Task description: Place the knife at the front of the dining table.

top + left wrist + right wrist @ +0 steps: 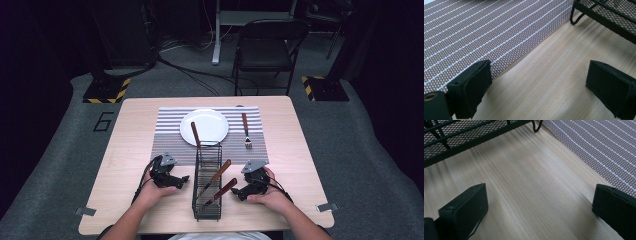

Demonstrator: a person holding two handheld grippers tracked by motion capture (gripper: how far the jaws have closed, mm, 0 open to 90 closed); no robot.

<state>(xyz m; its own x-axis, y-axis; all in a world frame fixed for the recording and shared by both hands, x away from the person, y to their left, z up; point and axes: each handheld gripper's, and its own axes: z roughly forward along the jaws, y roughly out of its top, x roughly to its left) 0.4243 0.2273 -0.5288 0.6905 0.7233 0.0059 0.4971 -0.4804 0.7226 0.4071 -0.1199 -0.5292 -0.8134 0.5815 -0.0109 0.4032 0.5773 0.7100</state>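
Flanking mesh basket (207, 187): both grippers, agape.

One plate (204, 126), one fork (246, 131) and one striped mat (170, 135) are lying on the table (125, 150). Three wooden-handled utensils (218, 175) are standing in one wire rack (207, 210).

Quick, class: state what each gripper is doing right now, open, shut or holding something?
Left gripper: open, holding nothing, over bare table.
Right gripper: open, holding nothing, beside the wire basket.
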